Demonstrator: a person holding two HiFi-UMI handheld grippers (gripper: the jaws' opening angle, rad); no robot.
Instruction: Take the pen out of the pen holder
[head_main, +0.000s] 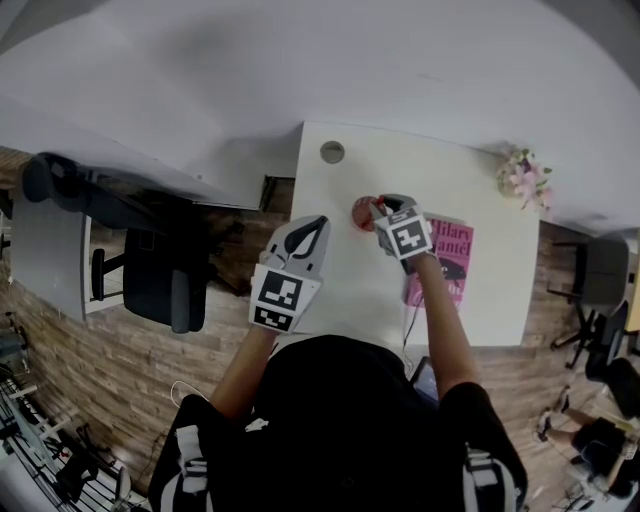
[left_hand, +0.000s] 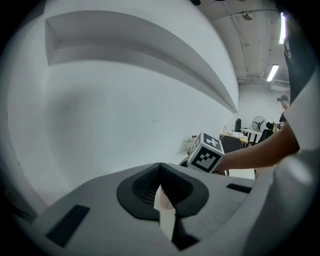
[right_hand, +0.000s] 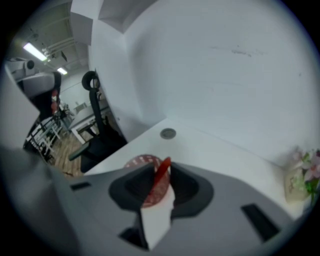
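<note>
A red mesh pen holder (head_main: 362, 212) stands on the white desk (head_main: 345, 290), near its far middle. My right gripper (head_main: 381, 212) is tilted down over the holder's right rim. In the right gripper view a red pen (right_hand: 159, 184) runs up the narrow gap between the jaws and fills it near the tips, with the holder (right_hand: 136, 161) just beyond; the right gripper (right_hand: 161, 169) is shut on the pen. My left gripper (head_main: 316, 222) hovers to the holder's left, above the desk's left edge. It holds nothing, and the left gripper (left_hand: 161, 189) shows only a thin slit.
A round cable grommet (head_main: 332, 152) sits at the desk's far edge. A pink book (head_main: 452, 248) lies right of the holder, under my right forearm. A small pot of flowers (head_main: 525, 178) stands at the far right corner. A black office chair (head_main: 150, 275) stands left of the desk.
</note>
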